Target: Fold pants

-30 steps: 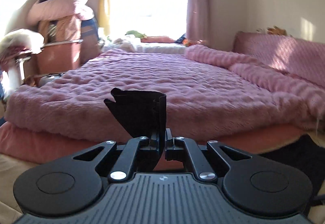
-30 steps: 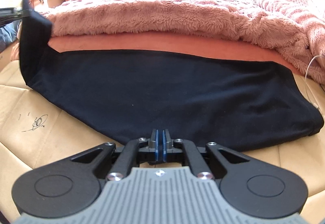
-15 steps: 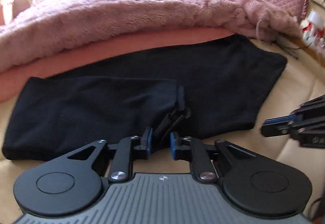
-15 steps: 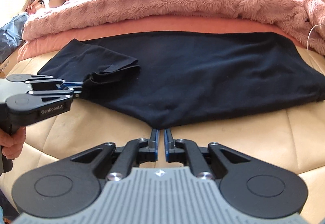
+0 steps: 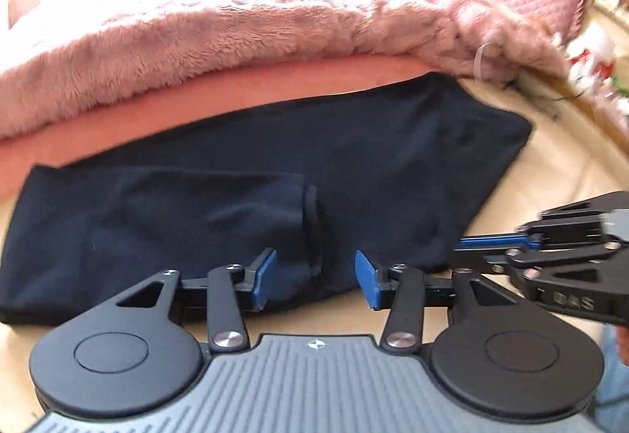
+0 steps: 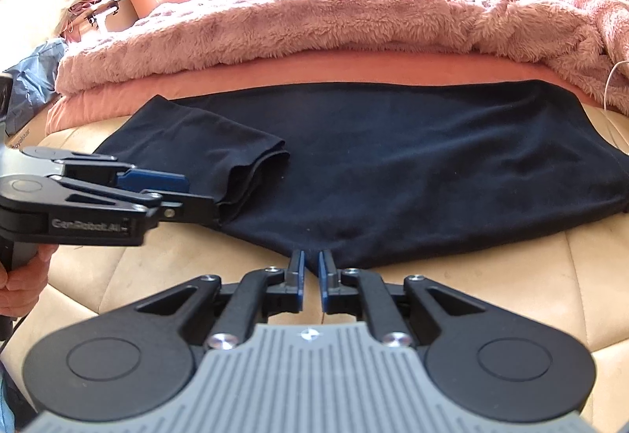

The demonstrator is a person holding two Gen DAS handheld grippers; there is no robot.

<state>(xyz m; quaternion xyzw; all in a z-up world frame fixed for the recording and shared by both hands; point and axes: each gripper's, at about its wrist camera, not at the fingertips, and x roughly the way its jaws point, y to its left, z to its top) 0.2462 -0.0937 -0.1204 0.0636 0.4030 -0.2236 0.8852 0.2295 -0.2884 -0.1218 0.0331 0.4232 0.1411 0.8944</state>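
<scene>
Your left gripper [image 5: 314, 277] has its jaws opening: the two blue pads [image 5: 264, 277] stand well apart, and the folded hem of the pants [image 5: 275, 173] lies between them without either pad pressing on it, so you hold nothing there. Your right gripper [image 6: 310, 277] has its two pads [image 6: 299, 276] drawn almost together with only a thin slit between; the near edge of the cloth comes to a point just ahead of their tips, and you cannot tell from either view whether a pinch of fabric is caught in that slit.

You have one pair of dark navy pants, spread flat on the cream cushioned surface [image 6: 491, 295] straight ahead of both sets of fingers. Beyond your left fingers one leg end is doubled back over the rest, making a second layer whose edge runs up from between the pads. Past the far edge of the pants you see one salmon mattress [image 6: 314, 67] topped by one fluffy pink blanket [image 6: 314, 12].

You count two grippers, two fingers on each, and one hand [image 6: 19, 279] visible, wrapped round the left handle.
</scene>
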